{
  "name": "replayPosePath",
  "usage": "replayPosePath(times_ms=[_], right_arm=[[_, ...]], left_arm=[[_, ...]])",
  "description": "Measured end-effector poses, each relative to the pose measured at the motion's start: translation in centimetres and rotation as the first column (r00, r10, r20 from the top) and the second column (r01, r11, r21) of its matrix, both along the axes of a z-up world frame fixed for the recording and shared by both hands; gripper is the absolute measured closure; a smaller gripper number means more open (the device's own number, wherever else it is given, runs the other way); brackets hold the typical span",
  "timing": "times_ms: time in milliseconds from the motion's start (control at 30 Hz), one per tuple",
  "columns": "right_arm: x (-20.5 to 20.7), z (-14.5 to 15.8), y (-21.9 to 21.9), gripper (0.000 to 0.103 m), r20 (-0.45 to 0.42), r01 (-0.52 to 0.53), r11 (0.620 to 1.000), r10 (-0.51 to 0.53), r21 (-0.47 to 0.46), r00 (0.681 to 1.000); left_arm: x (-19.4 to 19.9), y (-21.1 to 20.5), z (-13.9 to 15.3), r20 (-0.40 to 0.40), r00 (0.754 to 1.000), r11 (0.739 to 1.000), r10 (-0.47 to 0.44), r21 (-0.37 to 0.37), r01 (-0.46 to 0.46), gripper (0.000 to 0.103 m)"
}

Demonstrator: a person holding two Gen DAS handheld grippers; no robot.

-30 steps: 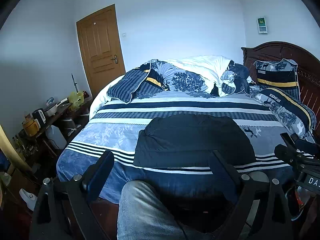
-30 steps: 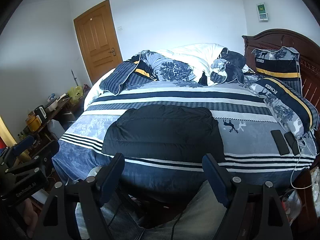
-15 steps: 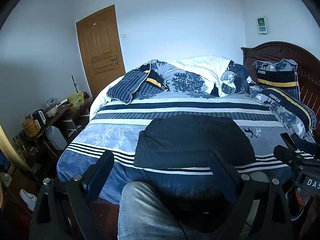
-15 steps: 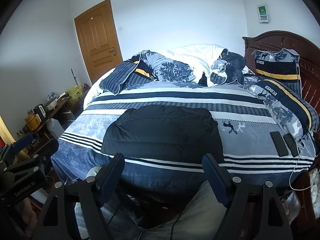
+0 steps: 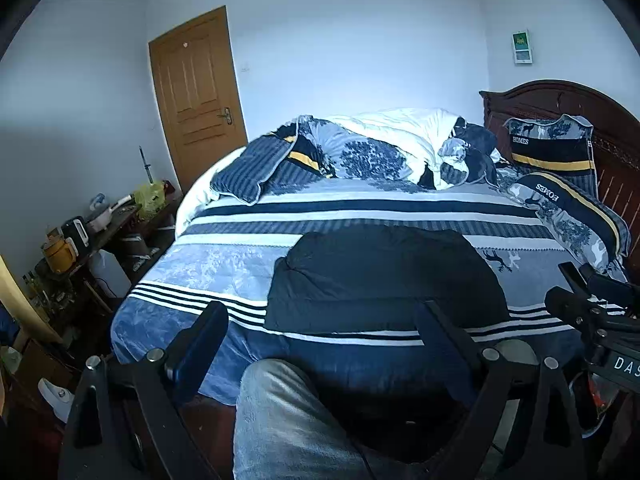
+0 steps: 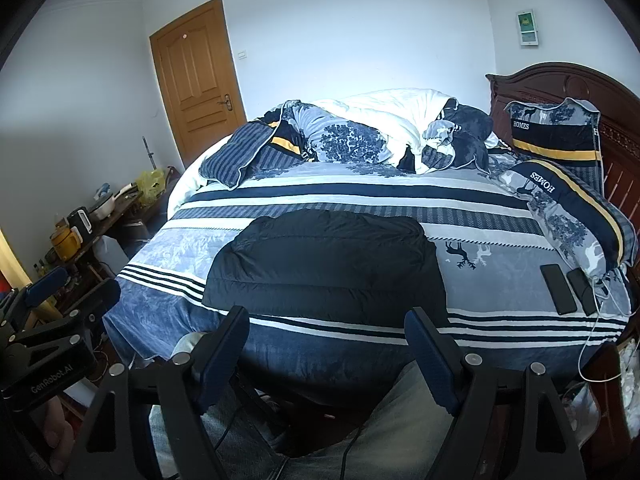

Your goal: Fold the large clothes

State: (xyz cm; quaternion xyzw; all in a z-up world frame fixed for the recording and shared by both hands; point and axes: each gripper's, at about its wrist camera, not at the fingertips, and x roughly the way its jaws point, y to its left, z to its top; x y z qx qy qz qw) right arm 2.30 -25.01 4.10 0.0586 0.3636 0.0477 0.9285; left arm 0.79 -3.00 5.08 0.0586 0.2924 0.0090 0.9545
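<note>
Right wrist: pillows (image 6: pixel 560 184) read "HOMES"; left gripper (image 6: pixel 72 292) "GenRobot.AI".

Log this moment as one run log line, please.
stage: black puffy jacket lies folded on striped blue bedspread | left claw: open, empty | right claw: open, empty | both claws short of jacket

Both wrist cams sit low at the bed's (image 5: pixel 192 312) near edge, tilted down, facing 12 o'clock toward the far wall and door (image 6: pixel 196 80). Left view sits further left: the right gripper (image 5: pixel 576 292) pokes in at 3 o'clock. Right view has the left gripper (image 6: pixel 68 288) at 9 o'clock. Both share the folded black jacket (image 6: pixel 324 264), the bed and the headboard (image 5: pixel 560 100)
</note>
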Motion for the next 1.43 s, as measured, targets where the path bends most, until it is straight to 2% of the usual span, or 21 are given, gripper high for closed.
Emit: replayPosePath(times_ms=[767, 900, 1167, 1300, 1367, 1433], right_arm=[[0.5, -0.4, -1.4, 0.021, -0.009, -0.018, 1.000, 0.018, 0.003, 1.000], [1.3, -1.2, -1.5, 0.020, -0.009, -0.015, 1.000, 0.015, 0.005, 1.000], [5.4, -4.1, -1.7, 0.020, -0.092, -0.017, 1.000, 0.018, 0.014, 0.996], [8.3, -5.7, -2.0, 0.020, -0.135, -0.016, 1.000, 0.019, 0.026, 0.991], [10.1, -6.8, -2.3, 0.020, -0.167, -0.021, 0.999, 0.028, 0.047, 0.985], [12.4, -8.4, -3.1, 0.020, -0.209, -0.039, 0.994, 0.060, 0.101, 0.976]], left_arm=[[0.6, 1.6, -1.0, -0.029, 0.999, 1.000, 0.016, -0.008, -0.016, 0.008], [2.4, 2.1, -2.8, -0.083, 0.996, 0.999, 0.039, -0.009, -0.040, 0.008], [6.3, 2.9, -5.1, -0.143, 0.988, 0.998, 0.053, -0.015, -0.056, 0.008], [9.4, 2.8, -7.1, -0.193, 0.981, 0.999, 0.030, -0.024, -0.035, 0.008], [11.0, 2.5, -8.0, -0.205, 0.979, 1.000, 0.016, -0.020, -0.020, 0.008], [13.7, 2.9, -9.2, -0.238, 0.971, 0.998, -0.008, -0.058, -0.006, 0.008]])
